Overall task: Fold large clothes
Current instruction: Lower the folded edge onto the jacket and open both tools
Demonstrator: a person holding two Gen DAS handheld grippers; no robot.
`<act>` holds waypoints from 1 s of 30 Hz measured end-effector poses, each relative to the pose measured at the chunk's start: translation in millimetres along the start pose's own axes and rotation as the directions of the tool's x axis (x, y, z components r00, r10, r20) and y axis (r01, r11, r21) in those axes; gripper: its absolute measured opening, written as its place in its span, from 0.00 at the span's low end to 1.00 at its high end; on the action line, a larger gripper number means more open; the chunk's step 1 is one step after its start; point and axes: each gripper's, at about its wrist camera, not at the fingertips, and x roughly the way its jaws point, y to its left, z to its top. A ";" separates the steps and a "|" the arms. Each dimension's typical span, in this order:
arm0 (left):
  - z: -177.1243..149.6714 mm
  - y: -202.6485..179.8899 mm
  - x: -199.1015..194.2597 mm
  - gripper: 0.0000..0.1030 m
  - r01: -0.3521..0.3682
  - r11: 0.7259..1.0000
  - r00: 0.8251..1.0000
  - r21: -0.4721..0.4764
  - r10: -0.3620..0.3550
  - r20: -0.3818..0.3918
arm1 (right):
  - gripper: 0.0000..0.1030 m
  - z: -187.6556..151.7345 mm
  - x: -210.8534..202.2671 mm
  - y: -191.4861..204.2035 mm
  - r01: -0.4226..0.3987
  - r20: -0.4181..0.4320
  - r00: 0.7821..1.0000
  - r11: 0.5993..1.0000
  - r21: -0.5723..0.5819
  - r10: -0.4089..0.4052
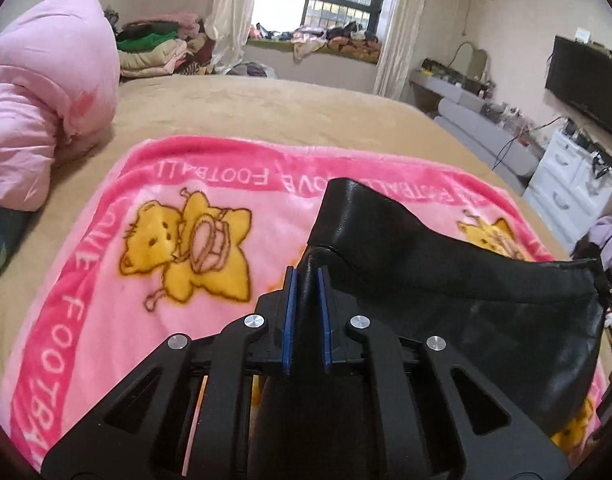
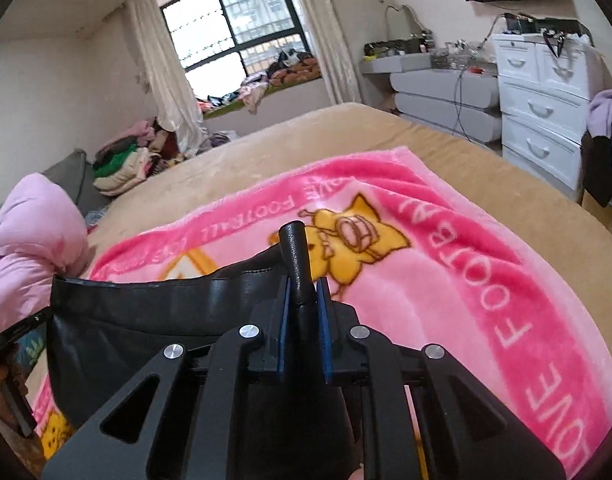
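Note:
A black leather-like garment (image 1: 445, 280) hangs stretched between my two grippers above a pink cartoon blanket (image 1: 166, 208). My left gripper (image 1: 306, 276) is shut on one corner of the garment's top edge. My right gripper (image 2: 304, 284) is shut on the other corner (image 2: 294, 256), which sticks up between the blue pads. The garment's body (image 2: 146, 320) sags to the left in the right wrist view. The lower part of the garment is hidden behind the grippers.
The blanket (image 2: 445, 280) lies on a tan bed (image 1: 266, 108). A pink duvet (image 1: 42, 112) is heaped at the left. Folded clothes (image 1: 154, 52) are piled beyond it. White drawers (image 2: 541, 108) and a grey bench (image 2: 445, 96) stand to the right of the bed.

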 end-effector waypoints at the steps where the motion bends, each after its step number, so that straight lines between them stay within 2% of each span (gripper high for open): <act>1: -0.8 -2.3 10.3 0.03 -0.012 1.000 1.000 0.010 0.012 -0.017 | 0.11 -2.4 8.9 -0.2 0.018 -0.014 1.000 1.000 -0.006 -0.018; 3: -3.9 -5.4 24.9 0.00 -0.035 0.999 0.999 0.031 0.036 -0.039 | 0.11 -8.6 20.6 1.5 0.046 -0.028 0.999 0.999 -0.028 -0.047; 5: -6.0 -6.6 37.0 0.00 -0.108 0.991 0.994 0.074 0.111 -0.026 | 0.11 -14.5 31.5 3.4 0.083 -0.041 0.996 0.995 -0.056 -0.085; 6: -6.0 -3.7 39.1 0.00 -0.111 0.991 0.993 0.071 0.113 -0.031 | 0.11 -17.9 38.8 3.7 0.099 -0.051 0.993 0.993 -0.067 -0.102; 10: -9.5 5.5 50.4 0.00 -0.103 0.994 0.991 0.037 0.106 -0.078 | 0.11 -30.3 57.7 -1.2 0.152 -0.090 0.983 0.985 -0.080 -0.159; 11: -10.7 5.8 47.8 0.00 -0.073 0.997 0.994 0.025 0.075 -0.082 | 0.12 -32.9 60.9 -1.8 0.158 -0.099 0.981 0.984 -0.086 -0.166; 14: -14.1 0.6 42.5 0.01 -0.039 0.998 0.996 0.041 0.042 -0.079 | 0.17 -36.5 66.0 -3.5 0.176 -0.110 0.976 0.980 -0.093 -0.185; 15: -15.9 -0.8 44.5 0.16 -0.022 0.999 0.995 0.044 0.026 -0.099 | 0.21 -36.1 65.9 -3.7 0.174 -0.113 0.977 0.980 -0.092 -0.184; 16: -17.4 -1.5 48.2 0.40 -0.016 0.999 0.993 0.042 0.021 -0.119 | 0.21 -35.8 65.7 -4.1 0.172 -0.115 0.977 0.981 -0.092 -0.182; 17: -18.1 -2.8 51.7 0.47 -0.019 0.999 0.991 0.041 0.024 -0.130 | 0.22 -35.4 64.8 -4.5 0.166 -0.116 0.978 0.982 -0.091 -0.176; 19: -20.6 -5.0 63.4 0.53 -0.035 0.998 0.986 0.054 0.044 -0.162 | 0.40 -35.3 63.7 -4.2 0.141 -0.130 0.980 0.986 -0.094 -0.152; 21: -23.5 -7.6 77.0 0.52 -0.056 0.996 0.976 0.068 0.069 -0.208 | 0.46 -37.9 65.1 -1.9 0.147 -0.144 0.976 0.982 -0.114 -0.163; 22: -25.8 -9.0 83.8 0.35 -0.051 0.996 0.973 0.071 0.065 -0.222 | 0.40 -39.4 66.4 -0.7 0.147 -0.151 0.975 0.981 -0.127 -0.166; 23: -27.1 -10.3 86.6 0.20 -0.035 0.997 0.973 0.072 0.050 -0.225 | 0.30 -41.2 67.7 -0.9 0.140 -0.159 0.974 0.981 -0.138 -0.161; 24: -27.5 -12.7 87.3 0.11 -0.041 0.995 0.973 0.087 0.059 -0.225 | 0.18 -41.6 67.0 -1.3 0.135 -0.159 0.975 0.981 -0.139 -0.157; 27: -17.6 -18.7 75.1 0.08 -0.042 0.995 0.986 0.096 0.057 -0.155 | 0.16 -38.7 59.0 -1.2 0.127 -0.132 0.981 0.984 -0.128 -0.144; 30: -13.7 -23.1 81.7 0.08 -0.059 0.992 0.986 0.115 0.076 -0.145 | 0.16 -38.7 66.0 -3.1 0.149 -0.136 0.977 0.981 -0.127 -0.166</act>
